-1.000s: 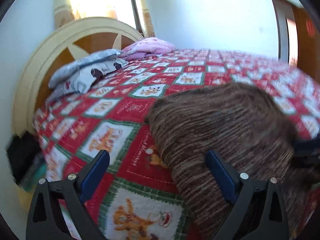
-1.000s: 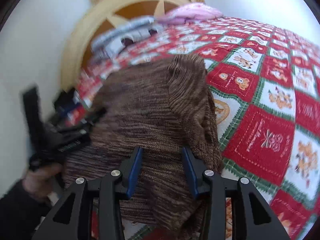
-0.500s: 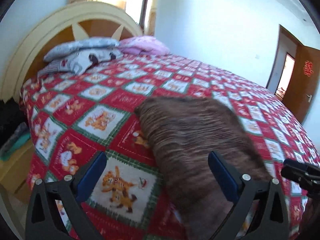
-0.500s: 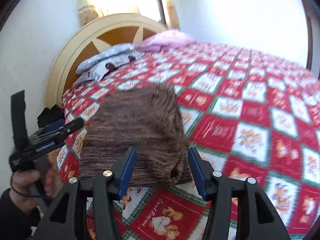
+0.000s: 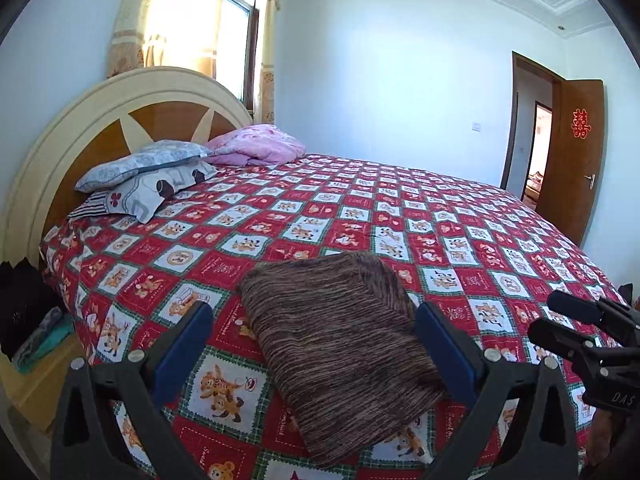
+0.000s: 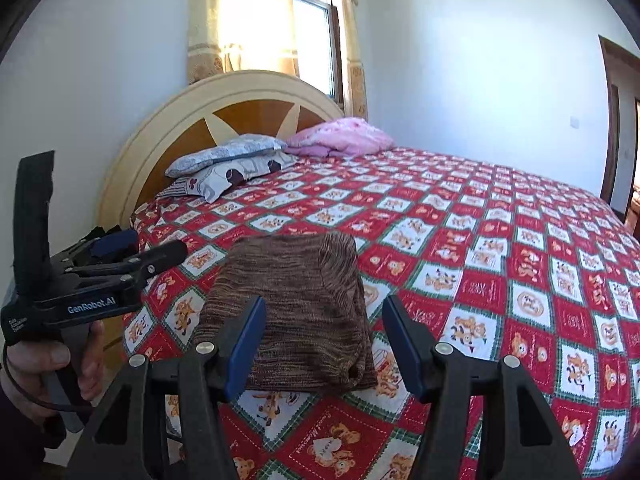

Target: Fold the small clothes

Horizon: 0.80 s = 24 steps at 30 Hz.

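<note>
Both claws have let go and pulled back from the brown striped knitted garment (image 5: pixel 340 344), which now lies as a compact folded rectangle on the near part of the bed with the red, white and green cartoon-patterned quilt (image 5: pixel 400 208), close to the near edge and well apart from the pillows. A second ago the right claw (image 6: pixel 324 340) stood narrow, right down at the near hem of the knit with cloth bunched between its blue pads; now its jaws are opening, nothing is between them, and the garment sits clear beyond the tips. The left claw (image 5: pixel 312 344) stands wide with nothing in it, as it did in the earlier frame, but then it was low over the quilt with the knit filling the right of its view; now it looks down on the whole bed from higher and farther back. In the right wrist view the person's hand (image 6: pixel 44 364) grips the left tool's handle at the left, off the bed's near-left corner. The fold looks tidier than before: the edges are squared, though the near right corner (image 6: pixel 352 372) shows a small open loop of fabric. My reading is that this garment's folding is finished or nearly so. The grey patterned pillows (image 5: pixel 152 176) and the pink bundle of bedding (image 5: pixel 260 144) by the cream and brown headboard (image 5: pixel 120 104) lie unchanged.
</note>
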Available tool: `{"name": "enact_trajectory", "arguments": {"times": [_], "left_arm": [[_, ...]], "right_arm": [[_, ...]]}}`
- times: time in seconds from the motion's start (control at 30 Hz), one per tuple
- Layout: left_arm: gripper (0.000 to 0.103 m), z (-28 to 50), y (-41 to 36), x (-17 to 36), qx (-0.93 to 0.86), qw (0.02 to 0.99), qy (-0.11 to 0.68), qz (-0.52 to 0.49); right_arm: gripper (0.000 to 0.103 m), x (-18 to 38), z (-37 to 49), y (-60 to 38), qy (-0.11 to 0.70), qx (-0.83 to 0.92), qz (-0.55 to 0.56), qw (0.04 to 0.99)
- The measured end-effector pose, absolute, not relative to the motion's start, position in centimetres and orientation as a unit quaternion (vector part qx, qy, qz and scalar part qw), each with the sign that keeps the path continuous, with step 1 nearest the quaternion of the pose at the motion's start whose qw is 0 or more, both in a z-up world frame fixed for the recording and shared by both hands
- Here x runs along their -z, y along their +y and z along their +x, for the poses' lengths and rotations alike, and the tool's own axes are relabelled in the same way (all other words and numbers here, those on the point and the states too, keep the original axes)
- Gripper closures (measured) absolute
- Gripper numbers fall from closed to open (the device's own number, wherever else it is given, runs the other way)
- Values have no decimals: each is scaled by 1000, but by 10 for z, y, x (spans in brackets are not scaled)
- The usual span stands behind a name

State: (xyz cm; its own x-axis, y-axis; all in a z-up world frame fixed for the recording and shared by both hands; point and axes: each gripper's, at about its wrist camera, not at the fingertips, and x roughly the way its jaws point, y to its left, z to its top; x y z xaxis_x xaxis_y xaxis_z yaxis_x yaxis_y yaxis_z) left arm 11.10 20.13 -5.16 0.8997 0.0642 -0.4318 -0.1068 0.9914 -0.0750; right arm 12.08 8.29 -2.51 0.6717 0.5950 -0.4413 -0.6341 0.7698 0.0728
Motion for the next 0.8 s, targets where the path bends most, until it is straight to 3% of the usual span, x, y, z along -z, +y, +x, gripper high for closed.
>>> {"name": "enact_trajectory", "arguments": {"times": [0.8], "left_arm": [[0, 106, 198, 50, -48, 974, 217, -47]], "right_arm": [[41, 26, 116, 84, 227, -336, -42, 913]]}}
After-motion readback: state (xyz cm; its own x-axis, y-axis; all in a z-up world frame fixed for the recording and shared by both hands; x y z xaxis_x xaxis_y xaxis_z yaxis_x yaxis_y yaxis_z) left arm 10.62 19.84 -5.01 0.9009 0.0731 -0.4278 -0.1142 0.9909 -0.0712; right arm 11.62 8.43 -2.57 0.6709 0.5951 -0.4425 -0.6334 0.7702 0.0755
